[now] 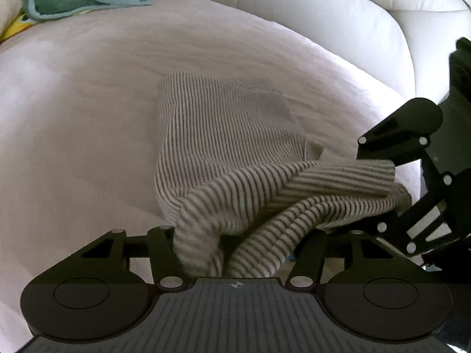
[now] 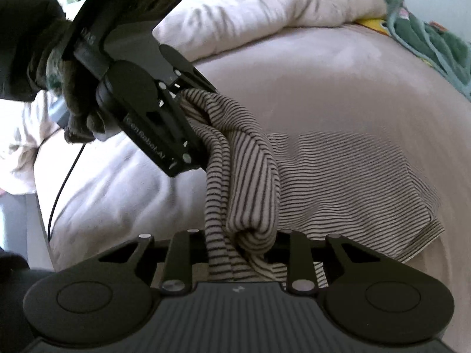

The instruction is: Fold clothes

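While both grippers work over it, a wide bed (image 1: 88, 111) covered in a pale sheet fills most of each view. Beyond the left gripper, a white padded headboard (image 1: 338, 20) curves along the bed's far edge. Beyond the right gripper, a crumpled pale duvet (image 2: 250, 8) lies heaped at the far side, and a green towel (image 2: 426, 29) sits on bright patterned fabric further right of it.

A striped shirt (image 1: 223, 135), cream with thin dark lines, lies partly flat on the sheet straight ahead of both grippers, its near edge lifted and bunched toward them.

The left gripper (image 1: 232, 253) is closed on a gathered fold of the shirt, which hangs thick between its fingers. From the right wrist view it enters from the upper left, held by a gloved hand (image 2: 73, 117), with a black cable trailing below.

The right gripper (image 2: 241, 253) likewise pinches a rolled clump of the shirt between its fingers. From the left wrist view it sits just to the right, clamped on the same lifted edge, so the two grippers hold the cloth close together.
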Action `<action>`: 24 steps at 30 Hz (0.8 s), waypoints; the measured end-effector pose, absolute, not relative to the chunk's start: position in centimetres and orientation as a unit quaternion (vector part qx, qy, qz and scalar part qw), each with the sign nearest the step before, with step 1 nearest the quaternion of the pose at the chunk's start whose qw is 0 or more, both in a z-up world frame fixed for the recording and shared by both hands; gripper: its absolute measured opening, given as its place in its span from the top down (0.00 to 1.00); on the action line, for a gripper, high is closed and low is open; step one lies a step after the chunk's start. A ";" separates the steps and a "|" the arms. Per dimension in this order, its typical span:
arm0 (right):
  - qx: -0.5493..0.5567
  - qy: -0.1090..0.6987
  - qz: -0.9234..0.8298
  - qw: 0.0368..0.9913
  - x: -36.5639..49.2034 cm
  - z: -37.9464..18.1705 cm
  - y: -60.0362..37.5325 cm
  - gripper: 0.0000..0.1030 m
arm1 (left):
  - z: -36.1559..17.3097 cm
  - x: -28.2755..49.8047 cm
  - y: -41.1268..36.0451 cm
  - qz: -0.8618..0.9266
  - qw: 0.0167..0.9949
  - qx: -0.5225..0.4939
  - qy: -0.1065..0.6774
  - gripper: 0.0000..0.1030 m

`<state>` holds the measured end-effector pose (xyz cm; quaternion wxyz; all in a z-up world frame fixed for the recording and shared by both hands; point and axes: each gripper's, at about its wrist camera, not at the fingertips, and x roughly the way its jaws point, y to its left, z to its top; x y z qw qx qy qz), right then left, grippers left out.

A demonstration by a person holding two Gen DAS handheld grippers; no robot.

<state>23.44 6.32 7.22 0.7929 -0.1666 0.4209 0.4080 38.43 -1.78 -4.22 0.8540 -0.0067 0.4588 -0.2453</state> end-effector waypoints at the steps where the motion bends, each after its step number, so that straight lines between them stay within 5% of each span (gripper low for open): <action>1: -0.174 0.419 0.413 0.790 22.9 7.4 6.7 0.74 | -4.0 37.8 -1.7 -0.245 0.853 -0.010 0.460 0.45; 10: -0.133 0.428 0.456 0.769 19.1 11.3 7.3 0.75 | -0.1 32.2 -0.5 -0.243 0.834 -0.037 0.494 0.46; 16: -0.117 0.395 0.439 0.798 24.2 12.3 5.2 0.75 | 1.2 36.3 -0.9 -0.209 0.852 -0.045 0.478 0.40; 19: -0.092 0.400 0.407 0.816 28.7 11.4 3.4 0.73 | 1.5 39.6 -1.4 -0.187 0.871 -0.067 0.449 0.33; 21: -0.088 0.403 0.389 0.824 31.0 10.3 2.6 0.64 | 1.5 41.2 -1.2 -0.165 0.880 -0.095 0.434 0.22; 24: -0.082 0.422 0.364 0.826 33.4 7.7 1.2 0.55 | 0.5 41.9 -1.0 -0.134 0.885 -0.106 0.433 0.17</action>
